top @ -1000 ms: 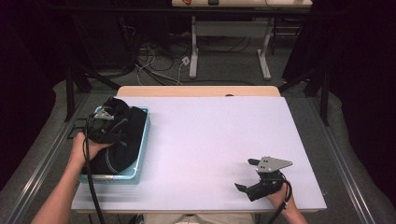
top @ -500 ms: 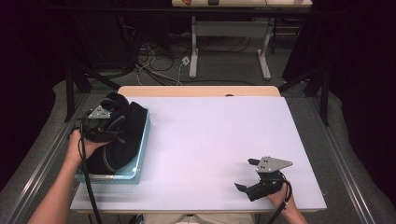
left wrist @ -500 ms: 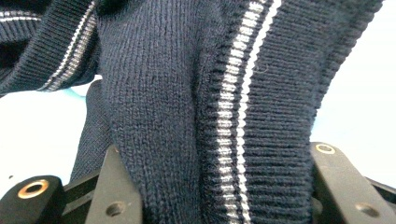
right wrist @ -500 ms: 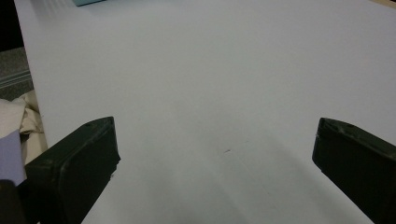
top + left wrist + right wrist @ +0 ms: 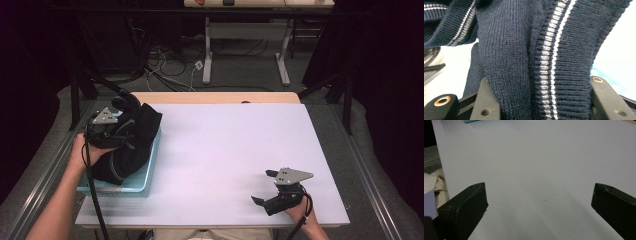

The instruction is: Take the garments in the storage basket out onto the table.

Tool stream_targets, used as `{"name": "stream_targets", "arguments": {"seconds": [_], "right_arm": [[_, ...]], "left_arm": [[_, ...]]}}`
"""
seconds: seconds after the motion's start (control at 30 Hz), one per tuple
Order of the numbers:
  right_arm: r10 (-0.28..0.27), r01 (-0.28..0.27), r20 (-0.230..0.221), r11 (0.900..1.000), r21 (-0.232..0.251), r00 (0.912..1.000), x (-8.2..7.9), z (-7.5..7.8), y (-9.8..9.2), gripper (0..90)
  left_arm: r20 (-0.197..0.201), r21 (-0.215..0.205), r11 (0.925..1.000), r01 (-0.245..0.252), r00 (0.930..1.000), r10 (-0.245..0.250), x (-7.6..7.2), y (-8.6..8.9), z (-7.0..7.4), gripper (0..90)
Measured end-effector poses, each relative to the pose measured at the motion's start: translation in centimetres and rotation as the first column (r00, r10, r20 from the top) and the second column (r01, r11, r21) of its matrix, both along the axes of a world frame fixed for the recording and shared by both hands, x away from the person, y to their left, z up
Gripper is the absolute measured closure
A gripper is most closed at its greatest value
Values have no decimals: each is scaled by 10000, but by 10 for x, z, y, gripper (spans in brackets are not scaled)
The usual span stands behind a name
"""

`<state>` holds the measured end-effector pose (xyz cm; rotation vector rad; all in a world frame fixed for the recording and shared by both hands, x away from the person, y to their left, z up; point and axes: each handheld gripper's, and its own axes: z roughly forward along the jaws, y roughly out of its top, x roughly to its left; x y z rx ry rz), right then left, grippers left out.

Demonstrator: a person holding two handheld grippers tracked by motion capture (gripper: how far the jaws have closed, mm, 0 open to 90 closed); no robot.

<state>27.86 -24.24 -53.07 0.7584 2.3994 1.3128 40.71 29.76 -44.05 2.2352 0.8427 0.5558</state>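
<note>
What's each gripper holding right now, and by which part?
Left gripper is clamped on the dark navy knit sweater, at a bunched fold beside its white-striped ribbed band. Right gripper holds nothing; its jaws stand open over the white table.

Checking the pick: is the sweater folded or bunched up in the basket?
Bunched. The dark sweater sits heaped in the blue basket, with the left tongs clamped on its striped hem.
</note>
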Motion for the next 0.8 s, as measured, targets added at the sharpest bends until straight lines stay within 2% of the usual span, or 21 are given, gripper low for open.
{"name": "stream_targets", "arguments": {"seconds": [0.07, 0.1, 0.17, 0.37, 0.77, 0.8], "right_arm": [[-20, 20, -23, 10000, 9, 10000, 0, 0, 0, 0], [-4, 4, 7, 10000, -2, 10000, 0, 0, 0, 0], [-3, 3, 4, 10000, -7, 10000, 0, 0, 0, 0], [-14, 14, -13, 10000, 4, 10000, 0, 0, 0, 0], [10, -10, 25, 10000, -20, 10000, 0, 0, 0, 0], [-2, 2, 57, 10000, 25, 10000, 0, 0, 0, 0]], "left_arm": [[71, -12, 10000, 86, 9999, -86, 0, -2, 4, 520], [160, 113, 9998, 192, 9997, -194, 0, -2, 6, 520], [67, 93, 9997, 234, 9997, -235, 0, -5, 10, 519], [294, 34, 9985, 554, 9980, -555, 0, -10, 25, 519], [273, 219, 9925, 1203, 9923, -1209, -3, -31, 39, 519], [283, 139, 9924, 1226, 9920, -1229, -4, -32, 39, 519]]}}
